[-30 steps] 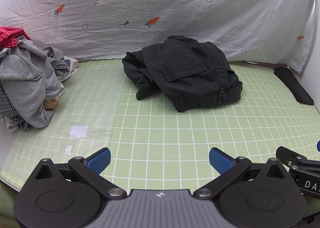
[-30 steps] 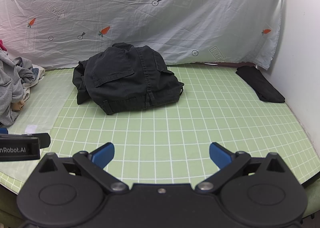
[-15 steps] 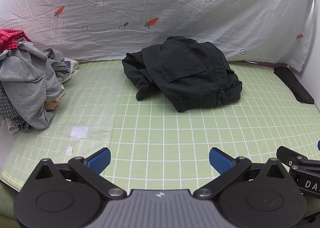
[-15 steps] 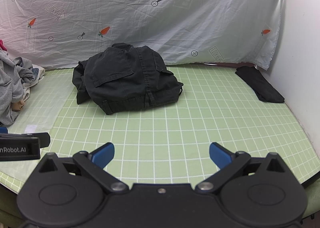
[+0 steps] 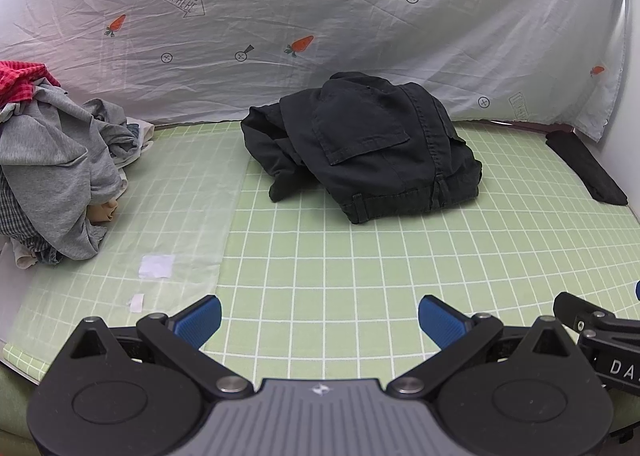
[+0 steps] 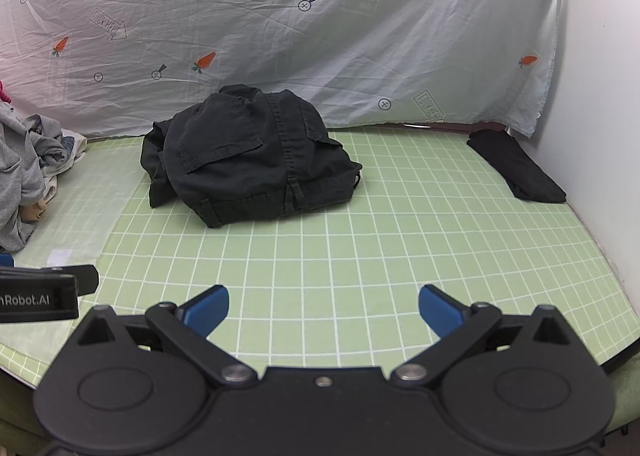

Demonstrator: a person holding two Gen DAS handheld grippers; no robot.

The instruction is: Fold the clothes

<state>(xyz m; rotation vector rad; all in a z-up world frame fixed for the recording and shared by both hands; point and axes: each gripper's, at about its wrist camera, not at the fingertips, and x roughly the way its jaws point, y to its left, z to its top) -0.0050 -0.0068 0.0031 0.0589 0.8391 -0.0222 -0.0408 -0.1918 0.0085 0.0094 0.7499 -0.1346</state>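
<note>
A crumpled pair of black trousers [image 5: 368,148] lies bunched at the back middle of the green grid mat [image 5: 360,268]; a back pocket and the waistband with belt loops face me. It also shows in the right wrist view [image 6: 248,160]. My left gripper [image 5: 320,316] is open and empty, low over the mat's front edge, well short of the trousers. My right gripper [image 6: 323,306] is open and empty too, beside the left one, also short of the trousers.
A pile of grey, checked and red clothes [image 5: 52,172] sits at the left edge. A folded black garment [image 6: 516,166] lies at the back right by the white wall. A printed sheet [image 5: 320,16] hangs behind. A translucent film with white labels [image 5: 156,266] covers the mat's left part.
Both views have shifted very slightly; the trousers and the piles stay where they were. Both grippers stay open.
</note>
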